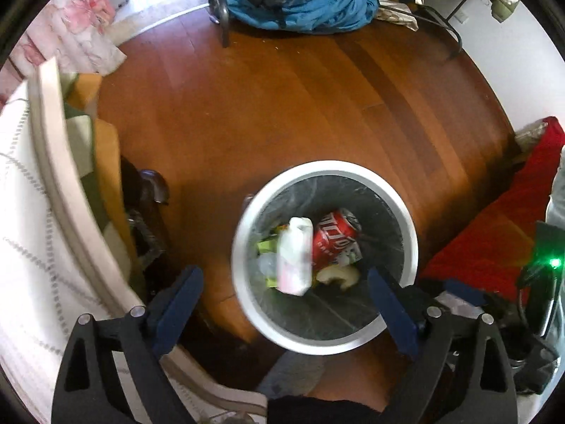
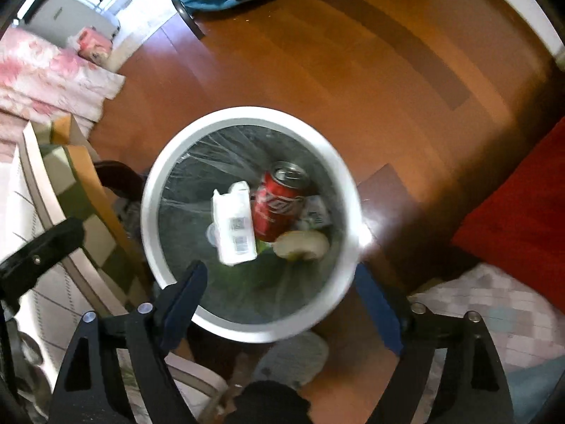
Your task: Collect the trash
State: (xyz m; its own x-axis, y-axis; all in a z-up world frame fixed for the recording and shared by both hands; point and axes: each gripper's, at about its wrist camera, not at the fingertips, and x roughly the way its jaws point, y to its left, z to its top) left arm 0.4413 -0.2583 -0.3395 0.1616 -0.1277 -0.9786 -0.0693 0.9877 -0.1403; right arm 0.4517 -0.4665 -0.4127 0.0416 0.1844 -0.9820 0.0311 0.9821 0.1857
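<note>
The bin (image 2: 166, 162) is flanked by a sofa (image 2: 53, 183) and red cushion (image 2: 522, 212); bare floor (image 2: 353, 70) lies beyond. Carton (image 2: 235, 222) and can (image 2: 277, 205) lie inside. Both grippers (image 1: 286, 298) (image 2: 282, 288) are held spread, empty.

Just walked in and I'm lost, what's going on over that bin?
A person holds two grippers above a white trash bin on the wooden floor. The left gripper and right gripper are both open and empty. Already inside the lined bin lie a red soda can, a white carton and an apple piece.
</note>
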